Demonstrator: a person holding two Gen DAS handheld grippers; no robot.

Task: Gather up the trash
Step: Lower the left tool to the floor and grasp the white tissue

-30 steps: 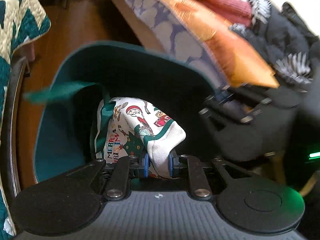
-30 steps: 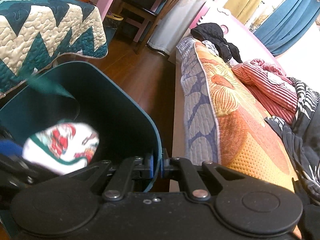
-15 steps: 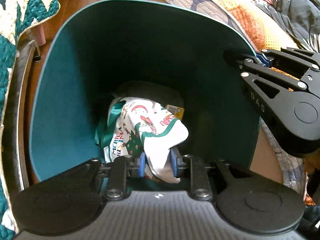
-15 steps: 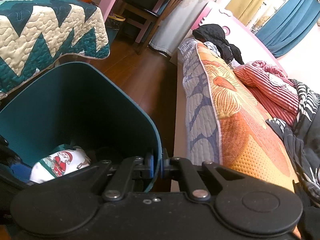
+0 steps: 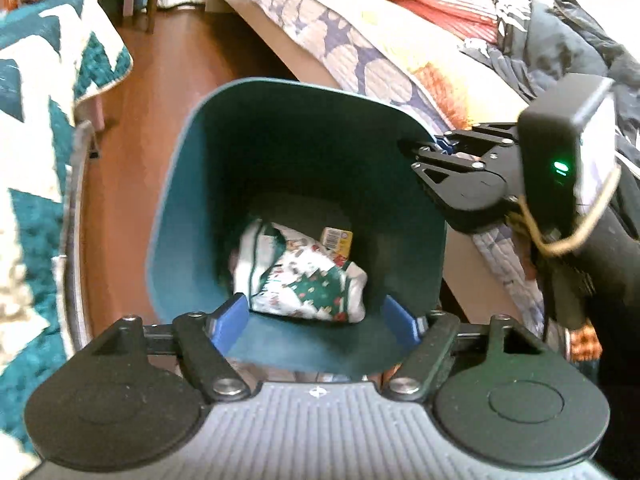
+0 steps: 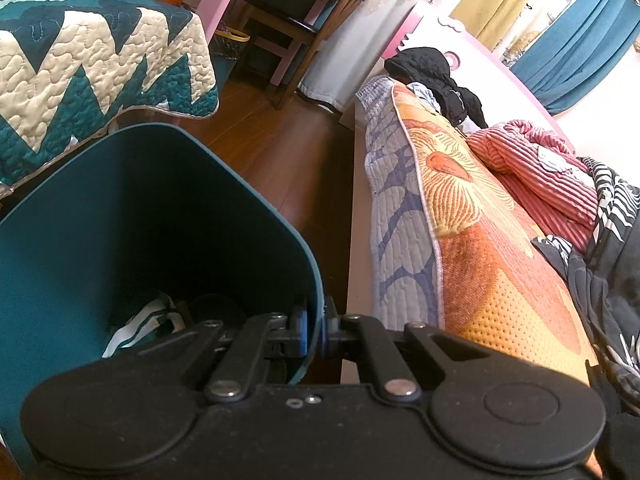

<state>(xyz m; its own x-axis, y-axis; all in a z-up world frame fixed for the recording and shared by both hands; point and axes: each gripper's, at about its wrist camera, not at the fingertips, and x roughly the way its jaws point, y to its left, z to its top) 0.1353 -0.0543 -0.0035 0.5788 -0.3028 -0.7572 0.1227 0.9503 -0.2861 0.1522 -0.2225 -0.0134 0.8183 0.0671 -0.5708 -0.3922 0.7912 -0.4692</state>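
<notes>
A teal trash bin (image 5: 192, 184) stands on the wood floor beside the bed. At its bottom lies a white Christmas-print bag (image 5: 308, 284) with green trim, next to a small yellow packet (image 5: 338, 237). My left gripper (image 5: 316, 326) is open and empty, above the bin's near rim. My right gripper (image 6: 314, 330) is shut on the bin's rim (image 6: 316, 280); it also shows in the left wrist view (image 5: 442, 146) at the bin's right edge. The bag (image 6: 138, 326) is partly visible in the right wrist view.
A bed (image 6: 472, 216) with an orange and blue quilt, a red striped blanket (image 6: 536, 168) and dark clothes runs along the right. A teal-and-cream zigzag quilt (image 6: 88, 76) covers furniture on the left. A chair (image 6: 296, 28) stands at the back.
My left gripper opened and let go of the Christmas-print bag, which dropped to the bin's bottom. The left gripper rose above the bin. The right gripper kept its hold on the rim.
</notes>
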